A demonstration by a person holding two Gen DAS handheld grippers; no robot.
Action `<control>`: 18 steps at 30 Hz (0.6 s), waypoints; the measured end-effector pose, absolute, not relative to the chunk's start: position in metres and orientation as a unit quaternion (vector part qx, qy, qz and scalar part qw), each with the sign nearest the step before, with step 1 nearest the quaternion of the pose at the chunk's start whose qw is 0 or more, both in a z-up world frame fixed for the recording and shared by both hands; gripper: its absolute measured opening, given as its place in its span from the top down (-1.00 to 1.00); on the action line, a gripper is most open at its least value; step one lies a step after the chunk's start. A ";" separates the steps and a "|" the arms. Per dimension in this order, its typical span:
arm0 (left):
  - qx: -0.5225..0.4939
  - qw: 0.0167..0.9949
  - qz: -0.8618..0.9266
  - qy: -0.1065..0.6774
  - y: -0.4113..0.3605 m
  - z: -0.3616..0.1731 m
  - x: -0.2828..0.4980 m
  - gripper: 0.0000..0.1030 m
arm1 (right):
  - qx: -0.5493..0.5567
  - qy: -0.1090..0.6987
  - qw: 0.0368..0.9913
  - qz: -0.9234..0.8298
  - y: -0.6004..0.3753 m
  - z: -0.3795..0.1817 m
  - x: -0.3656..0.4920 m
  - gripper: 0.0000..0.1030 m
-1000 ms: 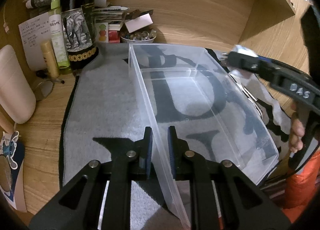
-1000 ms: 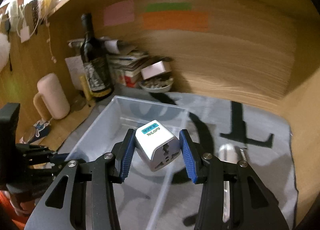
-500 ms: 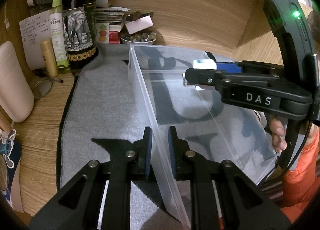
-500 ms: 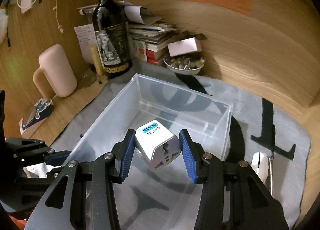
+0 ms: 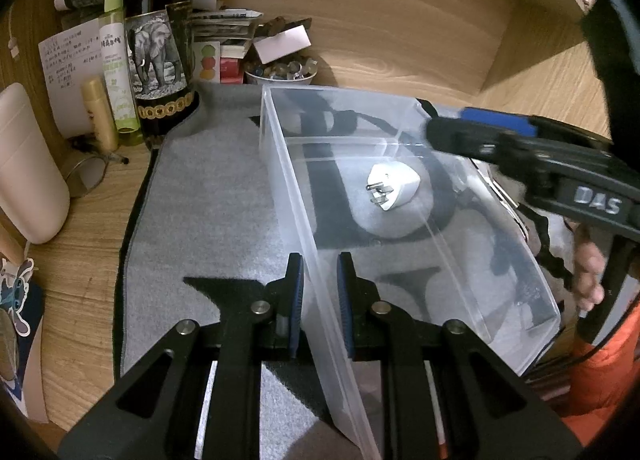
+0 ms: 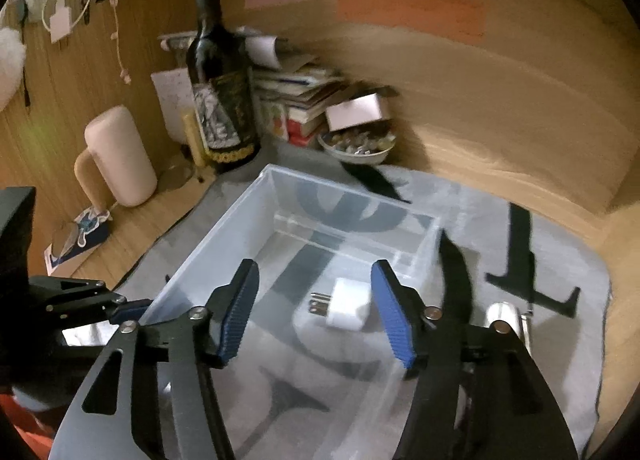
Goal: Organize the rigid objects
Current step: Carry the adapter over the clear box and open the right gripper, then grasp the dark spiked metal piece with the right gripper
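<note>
The left gripper [image 5: 319,296] pinches the near-left wall of the clear plastic bin [image 5: 292,196], one blue pad outside and one inside, the wall running up between them. The right gripper [image 6: 316,312] has just been opening: its jaws stand spread above the bin with nothing between the pads, and the white travel adapter [image 6: 347,303] lies on the bin's floor below them, well clear of both. The left wrist view shows what the other blurs: the adapter [image 5: 391,185] rests on its side with its metal prongs pointing toward the bin's left wall, about midway along the bin's length and nearer its right wall, just in front of a clear divider that closes off a narrow compartment at the far end. That view also shows the right gripper [image 5: 444,132] from the side, reaching in over the bin's right rim, with a person's fingers [image 5: 588,276] and an orange sleeve [image 5: 600,372] behind it. Only the right wrist view shows a rounded silver object [image 6: 505,316] lying on the grey mat [image 6: 560,252] just outside the bin's right wall; what it is cannot be told. At the mat's far-left corner stands a dark wine bottle [image 5: 160,40], with a small bowl [image 5: 280,74] of trinkets beside it along the far edge.
</note>
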State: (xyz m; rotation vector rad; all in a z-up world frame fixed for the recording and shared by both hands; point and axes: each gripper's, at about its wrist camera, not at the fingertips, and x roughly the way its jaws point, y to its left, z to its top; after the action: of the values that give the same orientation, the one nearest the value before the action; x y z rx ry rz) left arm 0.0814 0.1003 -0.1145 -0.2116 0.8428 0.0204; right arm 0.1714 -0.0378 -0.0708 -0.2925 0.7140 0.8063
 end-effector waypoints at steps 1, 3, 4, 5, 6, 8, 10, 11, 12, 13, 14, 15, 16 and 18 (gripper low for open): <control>-0.102 0.907 0.010 0.409 0.100 -0.115 0.082 0.66 | -0.137 0.333 0.853 0.378 -0.044 -0.068 0.170 -0.14; -0.102 0.905 0.012 0.412 0.101 -0.115 0.082 0.66 | -0.132 0.326 0.862 0.366 -0.055 -0.065 0.168 -0.19; -0.102 0.905 0.013 0.413 0.100 -0.115 0.082 0.66 | -0.129 0.322 0.865 0.361 -0.061 -0.064 0.167 -0.21; -0.100 0.904 0.015 0.415 0.100 -0.115 0.083 0.67 | -0.127 0.319 0.869 0.355 -0.067 -0.063 0.165 -0.23; -0.099 0.904 0.017 0.416 0.100 -0.115 0.083 0.67 | -0.125 0.316 0.874 0.348 -0.075 -0.062 0.164 -0.25; -0.096 0.903 0.020 0.418 0.100 -0.115 0.082 0.68 | -0.120 0.314 0.879 0.339 -0.088 -0.061 0.162 -0.28; -0.093 0.903 0.023 0.419 0.099 -0.115 0.083 0.69 | -0.116 0.313 0.885 0.325 -0.102 -0.062 0.159 -0.30; -0.091 0.902 0.025 0.420 0.099 -0.114 0.083 0.69 | -0.116 0.313 0.887 0.318 -0.107 -0.063 0.159 -0.31; -0.090 0.902 0.027 0.421 0.098 -0.114 0.083 0.69 | -0.115 0.314 0.890 0.310 -0.114 -0.065 0.158 -0.31; -0.089 0.902 0.028 0.422 0.099 -0.114 0.083 0.69 | -0.113 0.316 0.891 0.306 -0.120 -0.066 0.156 -0.31; -0.087 0.901 0.029 0.424 0.098 -0.114 0.084 0.69 | -0.110 0.320 0.892 0.299 -0.128 -0.070 0.155 -0.31; -0.086 0.901 0.029 0.425 0.098 -0.114 0.084 0.69 | -0.107 0.325 0.893 0.293 -0.134 -0.073 0.154 -0.31; -0.085 0.900 0.032 0.426 0.099 -0.114 0.084 0.69 | -0.106 0.327 0.894 0.288 -0.139 -0.075 0.153 -0.31; -0.084 0.900 0.035 0.427 0.099 -0.114 0.084 0.69 | -0.103 0.337 0.895 0.275 -0.151 -0.082 0.151 -0.31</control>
State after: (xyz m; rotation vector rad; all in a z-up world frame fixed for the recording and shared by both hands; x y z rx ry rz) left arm 0.0843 0.0990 -0.1140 -0.1733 0.8840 0.0731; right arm 0.1506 -0.1505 -0.0820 -0.2131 0.6996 0.5692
